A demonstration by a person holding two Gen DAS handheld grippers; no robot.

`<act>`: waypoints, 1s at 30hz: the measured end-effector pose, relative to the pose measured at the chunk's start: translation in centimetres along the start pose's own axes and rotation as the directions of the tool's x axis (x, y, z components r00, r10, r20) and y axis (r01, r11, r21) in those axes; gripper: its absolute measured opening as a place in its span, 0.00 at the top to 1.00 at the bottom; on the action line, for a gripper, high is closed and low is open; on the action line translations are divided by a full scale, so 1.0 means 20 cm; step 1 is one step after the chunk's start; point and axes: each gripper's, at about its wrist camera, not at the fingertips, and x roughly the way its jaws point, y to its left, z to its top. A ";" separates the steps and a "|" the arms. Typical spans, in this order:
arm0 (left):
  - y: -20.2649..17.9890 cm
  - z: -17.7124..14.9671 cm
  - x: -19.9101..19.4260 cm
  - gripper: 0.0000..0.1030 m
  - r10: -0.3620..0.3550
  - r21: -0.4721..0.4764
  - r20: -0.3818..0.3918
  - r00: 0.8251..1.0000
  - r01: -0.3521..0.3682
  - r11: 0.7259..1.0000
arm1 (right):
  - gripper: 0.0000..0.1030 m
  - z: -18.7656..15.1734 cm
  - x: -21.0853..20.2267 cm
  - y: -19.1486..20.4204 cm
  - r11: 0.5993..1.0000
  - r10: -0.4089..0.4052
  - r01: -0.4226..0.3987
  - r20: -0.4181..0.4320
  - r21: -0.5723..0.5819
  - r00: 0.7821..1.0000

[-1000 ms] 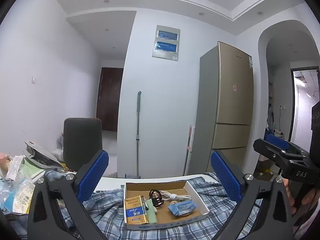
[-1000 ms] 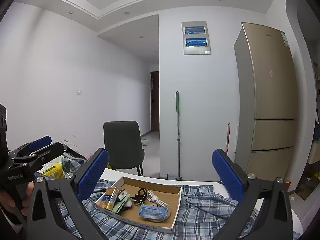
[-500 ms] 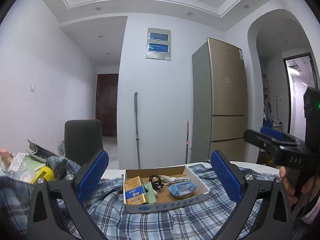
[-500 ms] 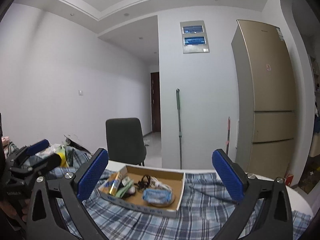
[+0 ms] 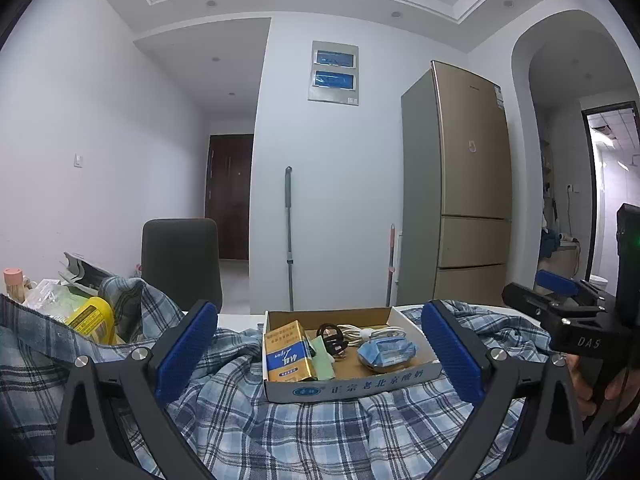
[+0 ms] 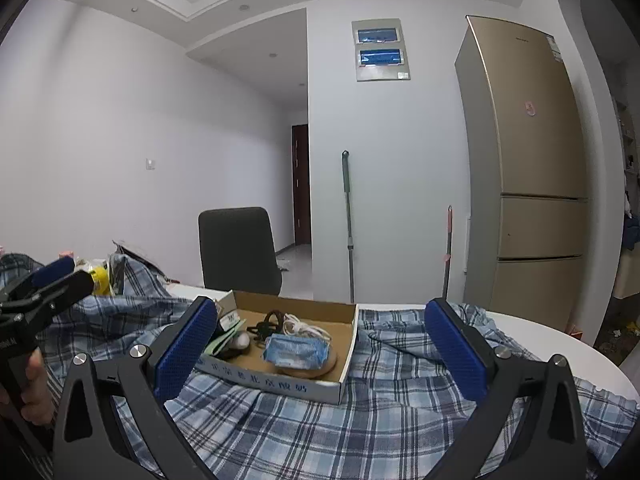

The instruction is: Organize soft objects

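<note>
Our left claw [image 5: 320, 350] stands wide open with nothing between its blue pads [image 5: 187, 346], held above the plaid cloth [image 5: 288, 428]. Our right claw [image 6: 322, 350] is spread just as wide and also grips nothing. Each claw shows at the edge of the other's view: the right one at the far right of the left view [image 5: 560, 300], the left one at the far left of the right view [image 6: 44, 284].

Between the fingers of both claws sits a shallow cardboard box [image 5: 352, 384], resting on the blue-and-white plaid cloth, which is rumpled across the white table [image 6: 560, 344]. Inside the box we see a yellow-and-blue packet [image 5: 286, 354] standing at the left end, a pale green piece [image 5: 323, 360] beside it, a black cable [image 5: 332, 340], a coiled white cable [image 5: 370, 332] and a soft blue pack [image 5: 386, 352] toward the right.

Off to the left, the cloth bunches up around a yellow bag [image 5: 90, 318]. Beyond the table stand a dark chair [image 5: 180, 260], a mop handle [image 5: 289, 236] against the wall and a gold fridge [image 5: 460, 192].
</note>
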 end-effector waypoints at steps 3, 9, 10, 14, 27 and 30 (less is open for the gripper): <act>-0.01 -0.01 0.01 0.00 0.002 0.011 -0.013 1.000 -0.002 1.000 | 0.00 0.00 0.00 0.00 1.000 0.008 -0.008 -0.008 -0.004 1.000; -0.01 -0.02 0.05 0.00 0.001 0.010 -0.040 0.999 -0.001 1.000 | 0.00 0.00 0.00 -0.01 1.000 0.014 -0.014 -0.003 0.003 1.000; -0.01 -0.02 0.04 0.00 0.002 0.006 -0.036 0.999 -0.002 1.000 | 0.00 0.00 -0.01 -0.01 1.000 0.016 -0.016 -0.005 0.006 1.000; 0.00 -0.02 0.04 0.00 0.003 0.003 -0.031 1.000 -0.003 1.000 | 0.00 0.00 -0.01 -0.01 1.000 0.017 -0.017 -0.004 0.005 1.000; 0.01 -0.02 0.04 0.00 0.017 -0.006 -0.029 0.999 -0.017 1.000 | 0.00 0.00 -0.02 0.02 1.000 0.021 -0.021 0.012 -0.016 1.000; 0.01 -0.02 0.04 0.00 0.020 -0.007 -0.028 0.999 -0.020 1.000 | 0.00 0.00 -0.02 0.03 1.000 0.021 -0.020 0.013 -0.017 1.000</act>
